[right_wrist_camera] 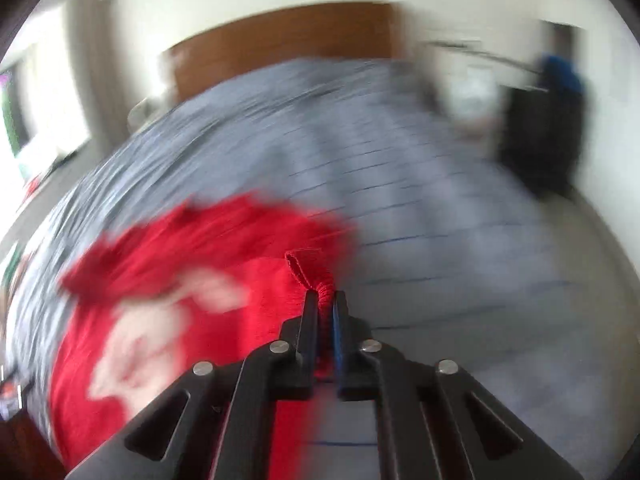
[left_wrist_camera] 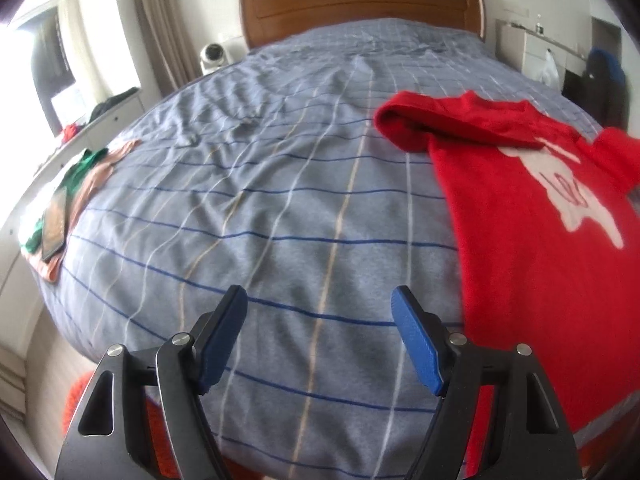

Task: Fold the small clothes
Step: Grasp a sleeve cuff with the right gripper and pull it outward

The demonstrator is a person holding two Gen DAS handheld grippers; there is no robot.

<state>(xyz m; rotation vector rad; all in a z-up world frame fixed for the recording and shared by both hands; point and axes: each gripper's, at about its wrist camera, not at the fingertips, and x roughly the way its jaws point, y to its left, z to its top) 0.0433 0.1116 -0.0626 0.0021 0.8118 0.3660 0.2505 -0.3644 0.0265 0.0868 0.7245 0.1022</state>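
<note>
A small red sweater [left_wrist_camera: 520,208] with a white figure on its front lies on the right half of the grey checked bed [left_wrist_camera: 280,200]. Its left sleeve is folded in near the collar. My left gripper [left_wrist_camera: 320,300] is open and empty, above the bed's near edge, left of the sweater. In the blurred right wrist view the sweater [right_wrist_camera: 180,300] lies to the left. My right gripper [right_wrist_camera: 323,298] is shut on a bunched red edge of the sweater [right_wrist_camera: 310,272], which sticks up between the fingers.
A pile of green and pink clothes [left_wrist_camera: 80,184] with a tablet [left_wrist_camera: 54,224] on it lies at the bed's left edge. A wooden headboard [left_wrist_camera: 360,4] stands at the far end. A white dresser [left_wrist_camera: 92,136] runs along the left. Dark bags [left_wrist_camera: 604,88] hang at the right.
</note>
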